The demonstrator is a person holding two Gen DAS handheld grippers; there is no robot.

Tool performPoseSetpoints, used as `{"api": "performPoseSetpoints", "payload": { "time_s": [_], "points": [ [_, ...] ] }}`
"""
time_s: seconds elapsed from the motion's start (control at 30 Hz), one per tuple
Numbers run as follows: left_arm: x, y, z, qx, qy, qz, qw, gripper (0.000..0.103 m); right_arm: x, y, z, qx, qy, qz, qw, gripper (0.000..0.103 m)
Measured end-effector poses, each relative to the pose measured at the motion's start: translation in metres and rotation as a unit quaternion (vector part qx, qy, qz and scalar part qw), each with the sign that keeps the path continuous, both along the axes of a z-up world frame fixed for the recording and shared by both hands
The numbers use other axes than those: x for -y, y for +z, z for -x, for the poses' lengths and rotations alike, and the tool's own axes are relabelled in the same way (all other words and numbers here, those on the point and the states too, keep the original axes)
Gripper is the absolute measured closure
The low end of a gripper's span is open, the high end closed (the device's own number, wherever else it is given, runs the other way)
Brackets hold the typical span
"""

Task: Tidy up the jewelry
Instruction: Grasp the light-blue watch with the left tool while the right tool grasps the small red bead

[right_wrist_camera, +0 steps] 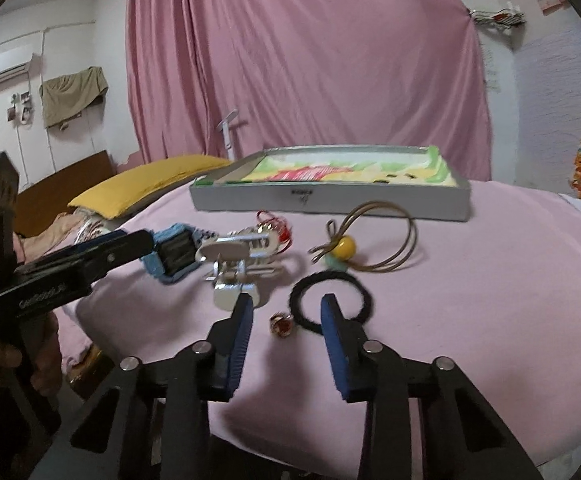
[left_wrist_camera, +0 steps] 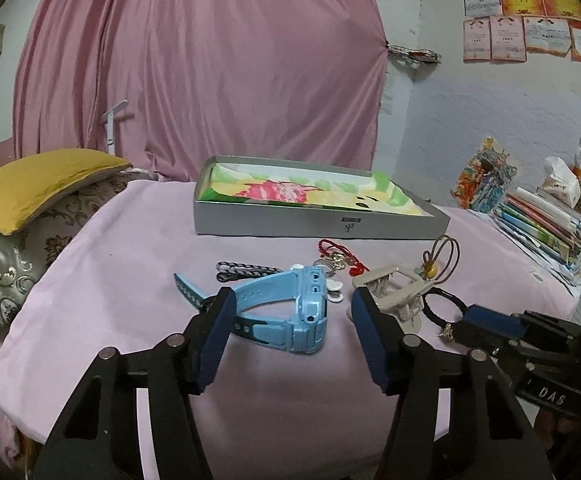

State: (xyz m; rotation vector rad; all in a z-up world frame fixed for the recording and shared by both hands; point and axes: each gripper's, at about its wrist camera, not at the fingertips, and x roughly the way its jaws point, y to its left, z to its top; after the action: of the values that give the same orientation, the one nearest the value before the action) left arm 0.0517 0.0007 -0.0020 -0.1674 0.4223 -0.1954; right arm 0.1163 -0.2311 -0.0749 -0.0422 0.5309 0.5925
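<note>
My left gripper (left_wrist_camera: pixel 292 312) hangs low over the pink-covered tabletop (left_wrist_camera: pixel 130 280), its jaws released and standing apart on either side of the blue watch (left_wrist_camera: pixel 290 312), which lies on its side between the pads without either pad pressing it. My right gripper (right_wrist_camera: pixel 286 320) also has its jaws released, narrower than the left, with a small red-and-gold charm (right_wrist_camera: pixel 281 324) lying in the gap between them; the near edge of the black hair tie (right_wrist_camera: pixel 332 300) sits just ahead, partly behind the right pad (whether that pad touches it I cannot tell). Just beside the left pad of that gripper lies a cream claw hair clip (right_wrist_camera: pixel 242 268), resting on the cloth close to the watch. A little farther on is a tan elastic loop with a yellow bead (right_wrist_camera: pixel 346 248), and near it a red cord bracelet with metal charms (left_wrist_camera: pixel 336 258) next to a black-and-white braided band (left_wrist_camera: pixel 246 270). Beyond all the loose pieces stands the shallow grey box (left_wrist_camera: pixel 314 224), open, lined with a bright green, yellow and pink cloth. Behind it hangs a pink curtain (left_wrist_camera: pixel 210 60), with a yellow pillow (left_wrist_camera: pixel 38 180) off to the left.
</note>
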Motion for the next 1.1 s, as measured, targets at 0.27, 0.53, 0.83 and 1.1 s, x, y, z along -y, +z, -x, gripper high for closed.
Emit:
{"api": "performPoseSetpoints", "payload": {
  "time_s": [0.27,0.53,0.83,1.1],
  "points": [
    [0.008,-0.002,-0.016,-0.017,-0.017,-0.031,0.9992,0.053,-0.01,-0.005,-0.004,-0.008,0.005,0.014,1.0,0.076],
    [0.009,-0.001,-0.029,-0.04,-0.035,-0.06,0.9967,0.067,-0.015,-0.008,-0.01,-0.013,0.005,0.029,0.999,0.083],
    [0.008,-0.003,-0.037,-0.089,-0.05,-0.085,0.9912,0.072,-0.016,-0.007,-0.008,-0.012,0.003,0.028,1.0,0.084],
    [0.012,-0.006,-0.037,-0.107,-0.071,-0.084,0.9882,0.089,-0.01,-0.006,-0.01,-0.017,0.002,0.014,1.0,0.091]
  ]
}}
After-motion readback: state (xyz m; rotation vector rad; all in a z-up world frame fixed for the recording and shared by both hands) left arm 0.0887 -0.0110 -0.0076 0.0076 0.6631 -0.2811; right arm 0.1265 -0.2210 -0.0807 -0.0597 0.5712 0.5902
